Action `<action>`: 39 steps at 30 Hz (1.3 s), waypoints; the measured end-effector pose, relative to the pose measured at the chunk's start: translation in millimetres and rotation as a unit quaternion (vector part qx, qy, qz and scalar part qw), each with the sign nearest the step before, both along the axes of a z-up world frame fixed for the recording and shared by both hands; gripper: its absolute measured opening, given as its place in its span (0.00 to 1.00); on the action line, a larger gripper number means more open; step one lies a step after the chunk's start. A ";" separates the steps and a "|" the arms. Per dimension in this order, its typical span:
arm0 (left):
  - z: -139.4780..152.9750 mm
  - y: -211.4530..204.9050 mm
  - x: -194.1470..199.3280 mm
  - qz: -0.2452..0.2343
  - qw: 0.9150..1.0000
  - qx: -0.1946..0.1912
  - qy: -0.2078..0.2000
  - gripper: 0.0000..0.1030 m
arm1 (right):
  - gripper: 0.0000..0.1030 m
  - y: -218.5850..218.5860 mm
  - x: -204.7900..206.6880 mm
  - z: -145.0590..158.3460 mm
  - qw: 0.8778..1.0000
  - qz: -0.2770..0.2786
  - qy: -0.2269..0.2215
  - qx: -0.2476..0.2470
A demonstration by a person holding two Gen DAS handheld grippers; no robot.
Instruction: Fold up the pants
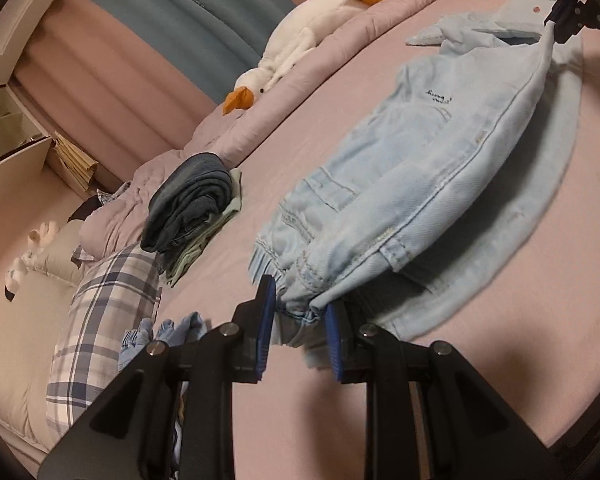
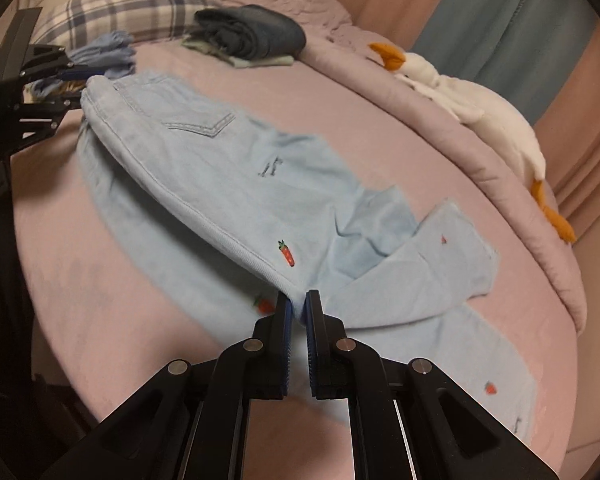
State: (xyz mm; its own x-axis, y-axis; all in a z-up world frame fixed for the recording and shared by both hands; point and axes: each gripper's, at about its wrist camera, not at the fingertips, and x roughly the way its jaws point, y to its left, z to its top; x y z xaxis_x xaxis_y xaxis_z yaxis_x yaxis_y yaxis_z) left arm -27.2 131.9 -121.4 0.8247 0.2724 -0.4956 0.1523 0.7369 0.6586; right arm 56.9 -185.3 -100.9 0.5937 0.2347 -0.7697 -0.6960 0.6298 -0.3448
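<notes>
Light-blue denim pants (image 2: 236, 168) spread on pink bed sheet (image 2: 100, 320), one side raised off bed. Left gripper (image 1: 300, 312) clamps elastic waistband. Right gripper (image 2: 299, 308) pinches leg edge near carrot embroidery (image 2: 286, 253). Folded dark jeans (image 1: 188, 204) stacked by duvet; goose plush (image 1: 300, 36) beyond.

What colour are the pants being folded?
Light blue denim pants with small carrot embroidery; clearest in the right wrist view.
</notes>
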 end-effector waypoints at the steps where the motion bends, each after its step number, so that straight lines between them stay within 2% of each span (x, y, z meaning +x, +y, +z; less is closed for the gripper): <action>1: -3.4 0.1 -0.4 -0.003 1.000 0.006 0.003 0.23 | 0.06 0.2 -2.4 -0.5 1.000 0.000 0.001 0.000; 4: -14.5 -3.9 -3.6 -0.008 1.000 0.017 0.017 0.23 | 0.06 1.2 -5.6 -9.4 1.000 0.000 0.009 -0.010; 7: -27.0 -6.3 -5.1 -0.019 0.998 0.048 0.025 0.25 | 0.06 5.5 -10.8 -24.3 0.999 0.003 0.012 -0.034; 10: -23.9 -5.6 -6.6 -0.013 0.998 0.049 0.030 0.31 | 0.06 6.6 -6.1 -32.1 0.999 -0.012 0.034 -0.035; 11: -18.2 -3.4 -8.5 -0.008 0.999 0.035 0.034 0.35 | 0.07 6.0 -5.1 -30.9 0.999 -0.016 0.039 -0.032; 13: -1.1 2.2 -16.0 -0.004 0.999 -0.008 0.041 0.51 | 0.14 -0.1 -4.5 -19.9 0.998 -0.019 0.056 -0.007; 14: 5.2 2.0 -20.8 -0.005 0.999 -0.022 0.035 0.67 | 0.16 -2.4 -5.9 -16.0 0.998 -0.020 0.063 0.005; 15: 13.0 0.8 -25.8 -0.007 0.999 -0.036 0.023 0.75 | 0.18 -7.8 -6.1 -7.6 0.997 -0.022 0.072 0.028; 18: 32.3 -12.8 -25.7 -0.024 0.996 -0.087 0.004 0.75 | 0.19 -20.5 -2.4 11.5 0.990 -0.032 0.088 0.108; 20: 38.7 -26.9 -13.5 -0.029 0.992 -0.125 0.004 0.75 | 0.19 -22.4 6.0 13.0 0.983 -0.046 0.101 0.146; 22: 37.7 -42.2 2.8 -0.028 0.986 -0.162 0.013 0.75 | 0.19 -18.5 15.9 4.1 0.981 -0.064 0.106 0.148; 24: 31.3 -58.0 20.5 -0.024 0.981 -0.189 0.026 0.75 | 0.19 -12.6 23.3 -12.8 0.982 -0.072 0.123 0.124; 25: 25.0 -65.1 29.5 -0.021 0.978 -0.203 0.040 0.75 | 0.19 -7.4 24.4 -24.1 0.981 -0.075 0.140 0.109; 27: 7.1 -75.0 42.7 -0.007 0.974 -0.208 0.085 0.75 | 0.19 -5.5 21.3 -34.3 0.983 -0.077 0.133 0.104; 29: -17.2 -78.0 54.5 0.015 0.969 -0.204 0.137 0.74 | 0.19 -9.9 22.8 -30.2 0.980 -0.078 0.142 0.117; 31: -14.7 -70.5 54.6 0.016 0.961 -0.244 0.133 0.74 | 0.19 -22.5 29.1 -18.8 0.971 -0.085 0.168 0.149; 32: -12.9 -68.7 56.5 0.019 0.957 -0.253 0.143 0.74 | 0.19 -29.5 33.3 -10.3 0.967 -0.092 0.175 0.162; 34: -7.2 -71.0 58.2 0.022 0.955 -0.257 0.148 0.74 | 0.20 -47.9 42.2 3.5 0.961 -0.109 0.170 0.191; 37: 3.7 -83.3 63.4 0.017 0.951 -0.271 0.146 0.74 | 0.31 -77.7 67.2 20.2 0.946 -0.153 0.160 0.238; 38: 10.0 -92.3 66.5 0.006 0.948 -0.285 0.143 0.74 | 0.40 -89.2 83.4 26.1 0.940 -0.182 0.151 0.247; 39: 13.5 -93.3 65.0 0.000 0.945 -0.294 0.141 0.74 | 0.44 -94.9 94.8 27.7 0.937 -0.201 0.144 0.248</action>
State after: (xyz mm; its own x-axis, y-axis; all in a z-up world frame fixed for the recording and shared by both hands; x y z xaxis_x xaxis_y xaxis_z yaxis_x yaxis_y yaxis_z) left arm 37.8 38.6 -108.0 0.6368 -0.1183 -0.7619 0.2612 0.9628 0.0688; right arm 151.7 -280.2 -73.2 0.4949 0.4079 -0.7673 -0.3883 0.8937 0.2247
